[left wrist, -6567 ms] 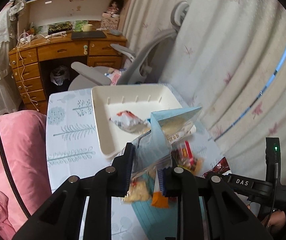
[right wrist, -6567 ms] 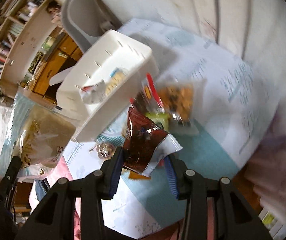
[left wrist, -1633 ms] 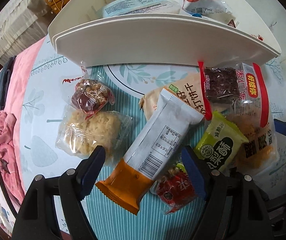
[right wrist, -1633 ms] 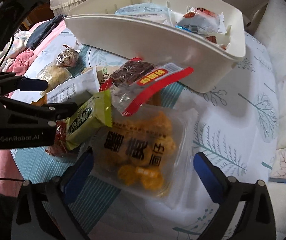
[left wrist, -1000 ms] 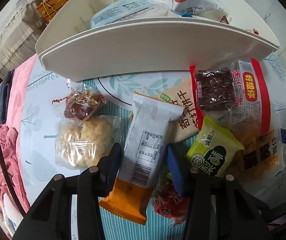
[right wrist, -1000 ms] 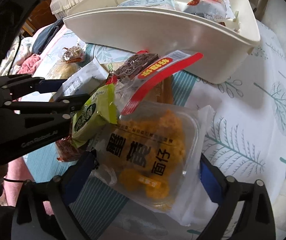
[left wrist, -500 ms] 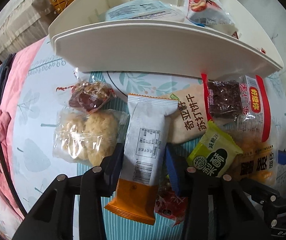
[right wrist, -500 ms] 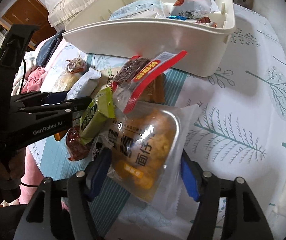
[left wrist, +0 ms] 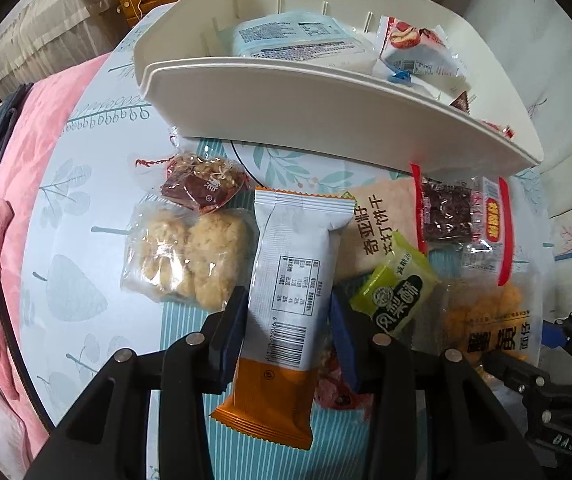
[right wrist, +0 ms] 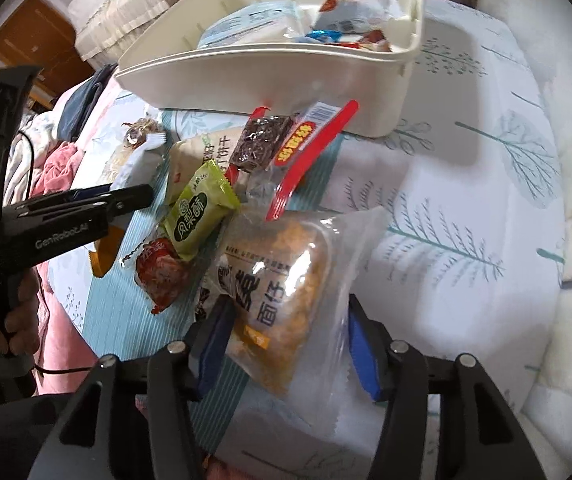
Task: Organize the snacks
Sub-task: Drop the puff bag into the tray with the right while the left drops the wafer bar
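My left gripper (left wrist: 286, 324) is shut on a long white and orange snack bar (left wrist: 290, 280), held just above the pile of snacks. My right gripper (right wrist: 286, 332) is shut on a clear bag of golden fried noodle snack (right wrist: 282, 288), lifted and tilted off the table. The white plastic basket (left wrist: 326, 108) stands behind the pile and holds a pale blue packet (left wrist: 294, 38), a red and white packet (left wrist: 414, 48) and small wrapped pieces. The basket also shows in the right wrist view (right wrist: 286, 76).
On the tablecloth lie a clear pack of puffed cakes (left wrist: 190, 256), a brown sweet in a clear wrapper (left wrist: 202, 184), a cracker pack (left wrist: 378, 224), a green packet (right wrist: 198, 212), a red-edged bag with a dark cake (right wrist: 282, 144) and a red wrapped sweet (right wrist: 158, 276). Pink bedding (left wrist: 14, 184) lies left.
My left gripper closed on the snack bar and lifted it slightly. My right gripper closed on the noodle snack bag and raised it, tilting it upright.
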